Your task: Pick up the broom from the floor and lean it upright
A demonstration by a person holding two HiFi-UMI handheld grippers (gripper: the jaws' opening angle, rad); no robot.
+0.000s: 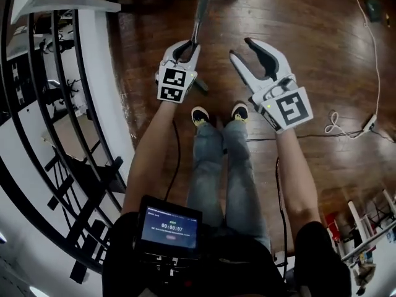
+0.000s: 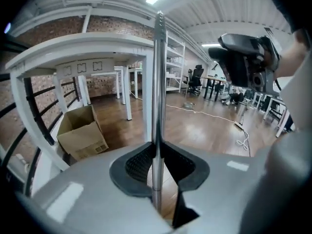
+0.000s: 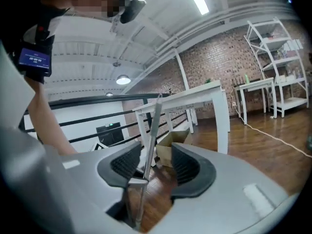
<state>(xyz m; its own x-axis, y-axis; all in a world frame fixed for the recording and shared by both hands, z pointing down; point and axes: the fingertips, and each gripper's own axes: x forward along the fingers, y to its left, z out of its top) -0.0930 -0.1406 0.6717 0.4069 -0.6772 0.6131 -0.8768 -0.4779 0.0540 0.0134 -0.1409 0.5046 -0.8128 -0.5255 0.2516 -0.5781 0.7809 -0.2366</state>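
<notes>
Steel-grey broom handle (image 1: 199,17) sits clamped between the pads of the left tool (image 1: 187,47) and runs upright through that tool's own view, over the wooden floor (image 1: 309,30). Both forearms reach forward side by side above the person's shoes. The right tool (image 1: 240,47) holds its jaws well apart, gripping nothing, just right of the handle.

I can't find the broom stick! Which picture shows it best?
The left gripper view: the broom stick stands tall mid-picture, pinched in the left tongs. The head view shows only a short bit above them. The right gripper view shows it thin and slanted, seen through the open right tongs.
</notes>
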